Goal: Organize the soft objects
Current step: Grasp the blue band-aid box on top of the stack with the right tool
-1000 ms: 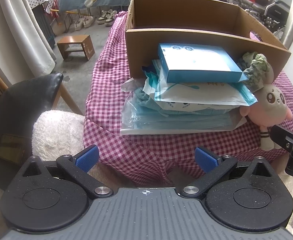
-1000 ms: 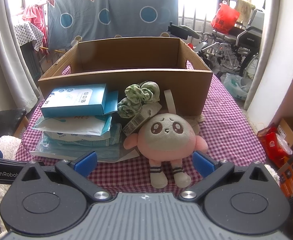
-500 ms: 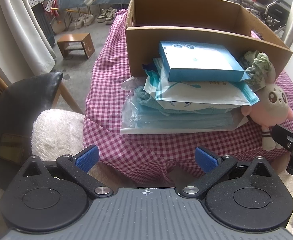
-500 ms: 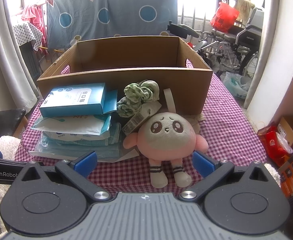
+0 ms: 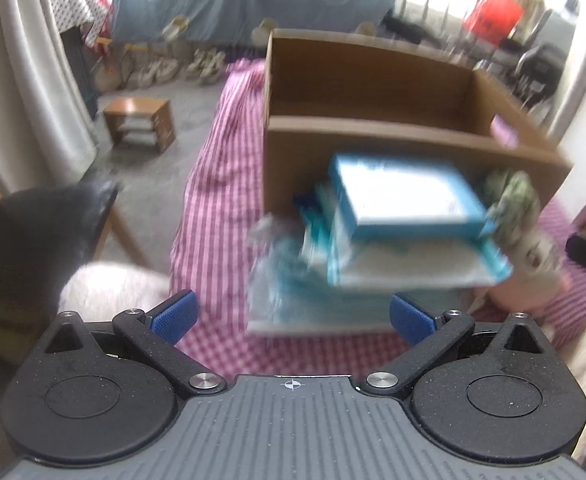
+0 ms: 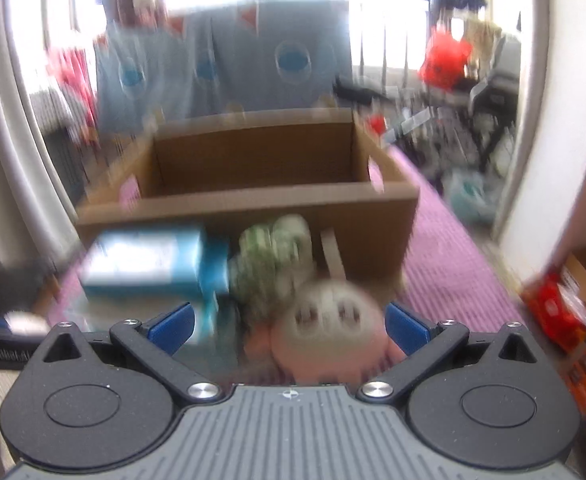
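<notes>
Both my claws, left (image 5: 291, 317) and right (image 6: 288, 327), gape empty; plush toy (image 6: 329, 328) between right fingers, cardboard box (image 6: 249, 204) beyond.

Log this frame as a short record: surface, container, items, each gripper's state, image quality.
surface: checked cloth over a table
container: cardboard box, open top, nothing visible inside
items: blue box on top of a stack of packets; green scrunchies; plush toy; all in front of the box, outside it
left gripper: open, holding nothing, facing the stack
right gripper: open, holding nothing, facing the plush toy
image quality: both views motion-blurred
</notes>
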Action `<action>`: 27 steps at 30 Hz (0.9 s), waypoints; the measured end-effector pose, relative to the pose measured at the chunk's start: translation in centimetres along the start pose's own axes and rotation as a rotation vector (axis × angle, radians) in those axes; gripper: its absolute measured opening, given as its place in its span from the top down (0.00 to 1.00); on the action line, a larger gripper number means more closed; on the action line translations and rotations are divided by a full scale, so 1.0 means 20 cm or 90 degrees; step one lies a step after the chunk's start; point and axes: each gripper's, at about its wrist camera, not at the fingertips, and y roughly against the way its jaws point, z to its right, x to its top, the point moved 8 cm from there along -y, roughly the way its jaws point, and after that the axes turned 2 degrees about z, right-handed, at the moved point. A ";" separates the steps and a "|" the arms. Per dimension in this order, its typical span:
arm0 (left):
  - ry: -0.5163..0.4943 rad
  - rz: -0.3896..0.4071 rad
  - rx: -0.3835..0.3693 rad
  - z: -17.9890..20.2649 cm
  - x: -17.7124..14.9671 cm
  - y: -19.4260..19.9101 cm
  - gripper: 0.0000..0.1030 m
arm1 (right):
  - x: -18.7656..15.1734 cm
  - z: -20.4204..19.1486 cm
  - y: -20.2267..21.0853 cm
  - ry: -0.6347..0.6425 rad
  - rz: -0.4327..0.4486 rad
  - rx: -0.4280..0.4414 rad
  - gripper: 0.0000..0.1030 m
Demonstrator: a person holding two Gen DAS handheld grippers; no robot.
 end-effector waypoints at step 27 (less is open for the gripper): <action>-0.206 0.097 -0.198 0.23 0.10 -0.19 0.32 | 0.21 -0.22 -0.38 -0.074 -0.101 0.289 0.43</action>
